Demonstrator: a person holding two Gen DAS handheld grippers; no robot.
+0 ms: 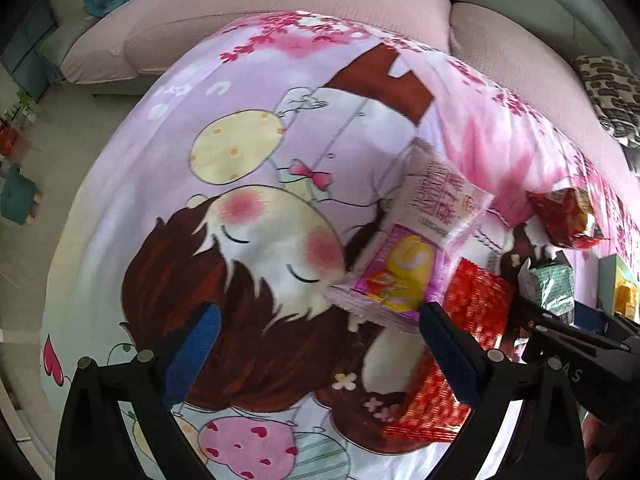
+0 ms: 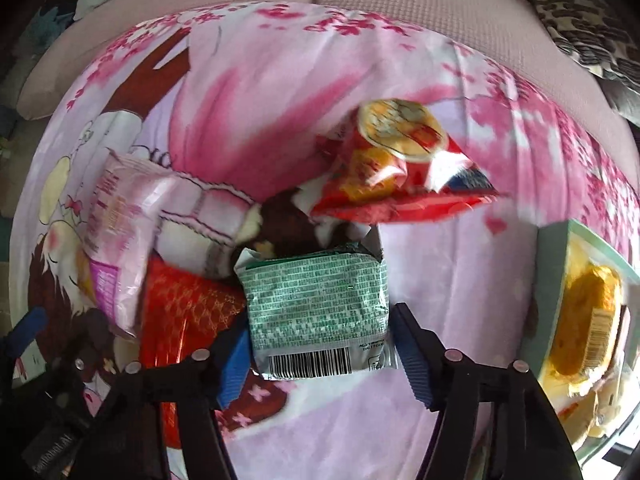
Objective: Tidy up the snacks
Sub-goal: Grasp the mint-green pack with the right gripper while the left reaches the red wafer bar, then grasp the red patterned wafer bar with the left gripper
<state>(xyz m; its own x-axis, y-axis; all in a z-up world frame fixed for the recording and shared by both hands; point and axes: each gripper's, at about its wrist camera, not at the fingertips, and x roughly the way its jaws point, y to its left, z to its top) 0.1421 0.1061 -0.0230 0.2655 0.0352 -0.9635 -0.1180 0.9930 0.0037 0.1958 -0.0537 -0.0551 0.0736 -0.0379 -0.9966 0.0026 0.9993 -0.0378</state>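
Snack packets lie on a pink cartoon-print blanket (image 1: pixel 248 128). My right gripper (image 2: pixel 322 344) is open around a green-and-silver packet (image 2: pixel 316 312) with a barcode; the blue pads stand at its two sides, the right one with a small gap. The green packet also shows in the left wrist view (image 1: pixel 552 284). A pink packet (image 1: pixel 404 276) and a red foil packet (image 1: pixel 476 300) lie just ahead of my left gripper (image 1: pixel 320 336), which is open and empty. A red-and-yellow bag (image 2: pixel 404 168) lies farther back.
A pale green box (image 2: pixel 576 320) holding yellow-wrapped snacks stands at the right edge. A pink sofa (image 1: pixel 280 12) runs behind the blanket. A spotted cushion (image 1: pixel 612 96) lies at the far right. Floor shows at the left.
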